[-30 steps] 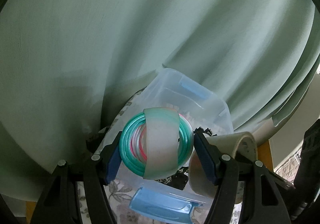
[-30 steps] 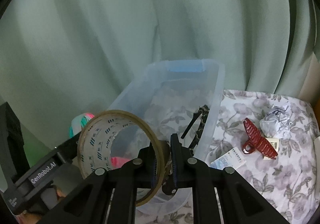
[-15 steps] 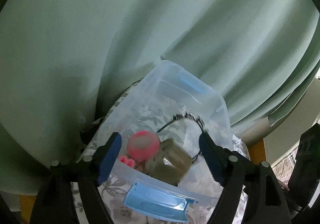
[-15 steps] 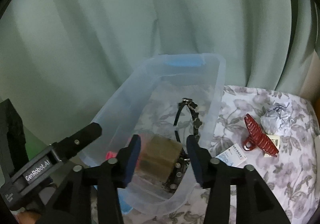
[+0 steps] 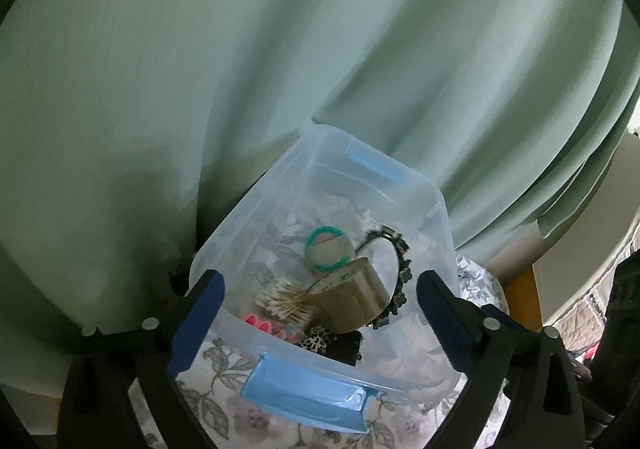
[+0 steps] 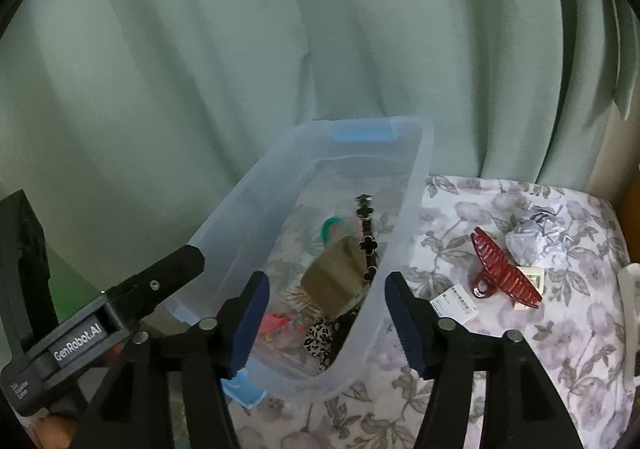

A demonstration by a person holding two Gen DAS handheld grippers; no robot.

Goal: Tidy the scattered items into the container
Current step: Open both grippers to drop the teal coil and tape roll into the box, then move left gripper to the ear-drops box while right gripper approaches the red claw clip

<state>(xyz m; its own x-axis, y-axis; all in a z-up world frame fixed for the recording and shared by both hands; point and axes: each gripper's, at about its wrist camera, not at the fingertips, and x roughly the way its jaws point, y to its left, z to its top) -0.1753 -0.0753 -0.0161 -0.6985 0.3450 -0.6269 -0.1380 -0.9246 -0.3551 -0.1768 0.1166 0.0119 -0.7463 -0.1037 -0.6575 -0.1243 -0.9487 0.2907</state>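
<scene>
I have both grippers poised over the clear plastic container with blue handles (image 6: 404,209), which sits at the table's back edge against the green curtain (image 6: 200,69). The left gripper (image 5: 318,313) has its fingers spread wide and opening further, with nothing between them. The right gripper (image 6: 326,313) is also opening and empty. The brown roll of packing tape (image 5: 356,299) and the teal ring bundle (image 5: 329,249) lie inside the container, so I judge this drop-off done.

Next I would swing the right gripper to the dark red claw hair clip (image 6: 506,275) on the floral tablecloth (image 6: 520,349). Its long axis runs diagonally, from near the container toward the table's right edge, so I must turn the fingers across it.
</scene>
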